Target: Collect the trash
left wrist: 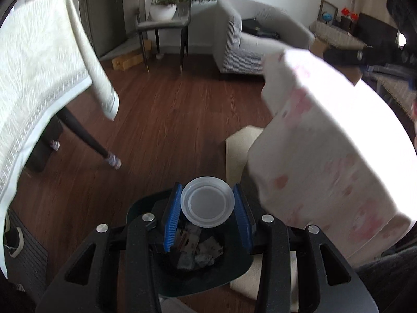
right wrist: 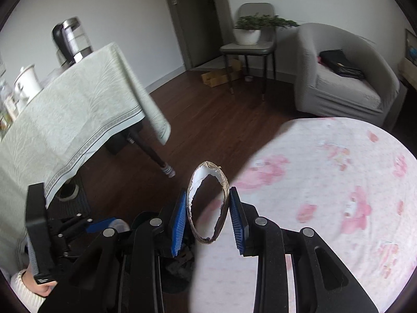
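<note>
Down at the lower middle of the left wrist view, the left gripper (left wrist: 207,206) has its blue pads clamped on a round translucent plastic lid (left wrist: 207,205), one pad against each side of its rim. Directly beneath it sits a dark bin (left wrist: 234,268) with crumpled grey scraps (left wrist: 198,254) inside. To the right of the frame a pale cloth with pink flowers (left wrist: 325,143) fills the view, blurred; to the upper left hangs a cream tablecloth (left wrist: 39,78) over a dark table leg (left wrist: 86,135).

Lower middle in the right wrist view, the right gripper (right wrist: 208,208) is closed on a torn cardboard ring (right wrist: 208,203), squeezed into an oval between the pads and standing on edge. At the lower left of that frame the left gripper (right wrist: 109,225) shows from the side, with a hand (right wrist: 41,289) in a white knitted cuff below it. Wooden floor (right wrist: 208,130) lies beyond, with a grey armchair (right wrist: 344,78) at the upper right and a potted plant (right wrist: 247,32) on a chair (right wrist: 250,47) at the upper middle.
</note>
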A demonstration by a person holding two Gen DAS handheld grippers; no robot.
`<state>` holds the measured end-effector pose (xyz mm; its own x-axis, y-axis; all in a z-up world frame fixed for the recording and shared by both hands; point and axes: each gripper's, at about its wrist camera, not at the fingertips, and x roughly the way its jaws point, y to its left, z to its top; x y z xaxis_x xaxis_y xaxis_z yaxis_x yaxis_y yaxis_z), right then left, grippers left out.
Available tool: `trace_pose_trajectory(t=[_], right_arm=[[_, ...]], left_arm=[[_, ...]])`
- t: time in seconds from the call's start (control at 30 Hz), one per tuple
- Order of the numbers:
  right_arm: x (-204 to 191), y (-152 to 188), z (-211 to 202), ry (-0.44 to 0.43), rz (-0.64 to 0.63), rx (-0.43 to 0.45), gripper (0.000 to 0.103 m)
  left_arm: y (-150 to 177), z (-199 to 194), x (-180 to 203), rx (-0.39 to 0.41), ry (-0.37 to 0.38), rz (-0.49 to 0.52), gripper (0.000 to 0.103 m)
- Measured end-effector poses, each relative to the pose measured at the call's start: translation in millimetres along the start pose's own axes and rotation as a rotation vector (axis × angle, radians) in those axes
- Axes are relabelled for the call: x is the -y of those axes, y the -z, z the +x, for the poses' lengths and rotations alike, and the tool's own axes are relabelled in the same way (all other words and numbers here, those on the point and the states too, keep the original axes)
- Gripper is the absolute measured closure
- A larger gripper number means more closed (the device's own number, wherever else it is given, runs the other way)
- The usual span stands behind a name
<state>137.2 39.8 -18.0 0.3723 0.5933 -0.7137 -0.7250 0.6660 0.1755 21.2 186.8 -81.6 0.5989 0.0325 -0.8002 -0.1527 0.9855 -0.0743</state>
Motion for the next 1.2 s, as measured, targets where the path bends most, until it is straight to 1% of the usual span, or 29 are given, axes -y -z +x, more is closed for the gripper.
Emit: trace_pose_trajectory(t=[0.17,0.27,0.4,0.67,0.7,0.77,0.8,0.83,0.87,0.9,1.0,1.2], right_arm=[[-38.1,-0.2,24.1,-0.025,-0.076,-0.051,0.071],[-50.7,0.8,34.5,-0.033,-0.096,-0.074,0.071],[-62.3,2.5,48.3,-0.041,-0.112,-0.100,0.071],[-84.4,3.5,67.8,-0.055,-0.145,-0.133,0.071],[-86.3,3.4,69.5,-0.057,-0.147,-0.136,0.071],[-89.7,3.3,73.3,-0.061,-0.153,-0.143,0.071],[-91.5,3.6,75.7,-0.062,-0.155,-0.148,0.071],[-92.9,4.0,78.2,-0.063,-0.155,-0.153,0.071],[-93.8,4.3,81.1,-0.065,-0.155,-0.159,0.071],[-94.3,5.4,82.5,-0.066,-0.154,-0.163,0.071],[-97.8,8.5,91.9,-0.069,-0.152,-0.183,0.071],[-104.3,19.1,115.3,-0.060,-0.160,-0.238,0.071]], left_arm=[[19.6,18.7,-24.2,-0.070,0.011,-0.027,0.061],[30.4,28.1,-41.7,-0.104,0.018,-0.067,0.061],[39.2,34.5,-56.5,-0.138,0.009,-0.082,0.061],[61.7,56.9,-64.2,-0.222,0.017,-0.084,0.060],[64.6,58.0,-65.0,-0.230,0.014,-0.086,0.059],[68.8,60.7,-68.7,-0.243,0.015,-0.096,0.053],[69.9,61.8,-70.7,-0.250,0.023,-0.107,0.050],[71.1,62.3,-73.0,-0.254,0.033,-0.116,0.045],[71.6,62.4,-74.8,-0.256,0.037,-0.121,0.040],[72.4,62.4,-76.6,-0.255,0.038,-0.123,0.039],[72.0,58.1,-80.6,-0.243,0.040,-0.132,0.038],[63.8,35.3,-89.9,-0.174,0.042,-0.158,0.038]])
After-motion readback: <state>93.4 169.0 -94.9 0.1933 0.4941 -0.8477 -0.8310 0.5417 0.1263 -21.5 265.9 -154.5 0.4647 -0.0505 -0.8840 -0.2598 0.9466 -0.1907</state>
